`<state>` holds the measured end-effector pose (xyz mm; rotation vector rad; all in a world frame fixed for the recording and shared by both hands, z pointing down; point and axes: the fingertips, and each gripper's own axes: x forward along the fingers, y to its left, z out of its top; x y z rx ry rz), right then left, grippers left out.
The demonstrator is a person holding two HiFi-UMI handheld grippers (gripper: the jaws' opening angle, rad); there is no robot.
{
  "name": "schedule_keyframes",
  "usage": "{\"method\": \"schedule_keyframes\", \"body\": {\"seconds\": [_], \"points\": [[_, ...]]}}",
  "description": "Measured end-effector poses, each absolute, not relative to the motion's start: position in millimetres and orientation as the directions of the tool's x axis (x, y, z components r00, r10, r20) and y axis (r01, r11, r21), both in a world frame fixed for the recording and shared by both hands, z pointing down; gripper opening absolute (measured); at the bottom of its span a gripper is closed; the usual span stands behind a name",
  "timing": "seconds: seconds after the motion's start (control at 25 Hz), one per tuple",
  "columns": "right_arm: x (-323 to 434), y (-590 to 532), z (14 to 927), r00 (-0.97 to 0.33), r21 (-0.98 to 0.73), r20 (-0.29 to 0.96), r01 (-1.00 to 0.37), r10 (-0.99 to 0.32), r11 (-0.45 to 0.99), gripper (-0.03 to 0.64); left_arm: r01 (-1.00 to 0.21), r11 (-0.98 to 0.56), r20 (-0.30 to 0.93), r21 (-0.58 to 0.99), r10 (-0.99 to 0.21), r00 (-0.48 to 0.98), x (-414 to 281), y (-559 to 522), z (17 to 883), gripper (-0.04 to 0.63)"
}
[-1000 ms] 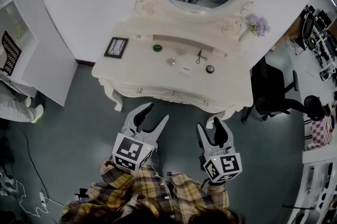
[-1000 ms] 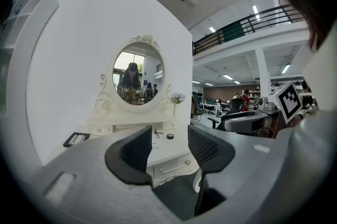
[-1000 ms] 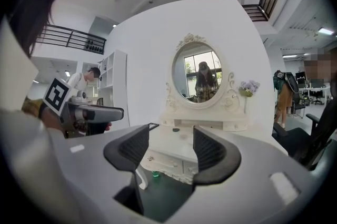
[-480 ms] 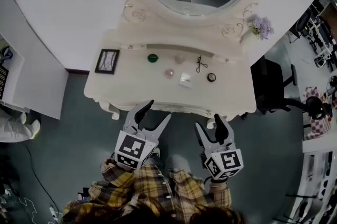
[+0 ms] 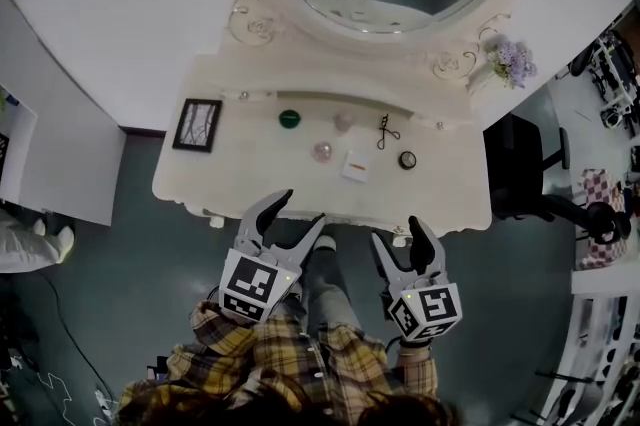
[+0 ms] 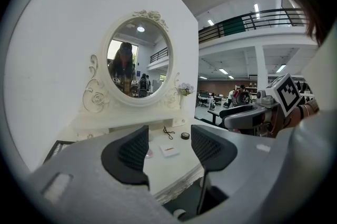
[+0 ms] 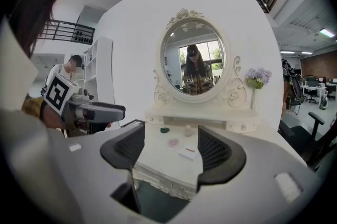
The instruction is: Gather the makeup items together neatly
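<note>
The left gripper (image 5: 300,210) and the right gripper (image 5: 397,232) hang side by side just short of the white counter's (image 5: 250,176) front edge. Each has empty jaws that have just been opening and now stand wide apart. The makeup items lie scattered across the counter: a green jar (image 5: 290,118), a pale small bottle (image 5: 343,122), a pink compact (image 5: 322,151), an eyelash curler (image 5: 386,129), a white box (image 5: 356,165) and a black round pot (image 5: 407,159). A framed picture (image 5: 197,124) sits near the left end.
</note>
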<state>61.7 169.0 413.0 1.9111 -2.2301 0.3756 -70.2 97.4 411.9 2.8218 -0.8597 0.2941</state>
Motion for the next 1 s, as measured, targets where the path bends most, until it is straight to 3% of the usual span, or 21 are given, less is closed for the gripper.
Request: {"method": "schedule_keyframes", "body": {"seconds": [1.0], "points": [[174, -8, 411, -0.274, -0.027, 0.311, -0.960, -0.910, 0.280, 0.295, -0.654, -0.753, 0.225, 0.069, -0.627, 0.746, 35, -65, 397, 0.242]]}}
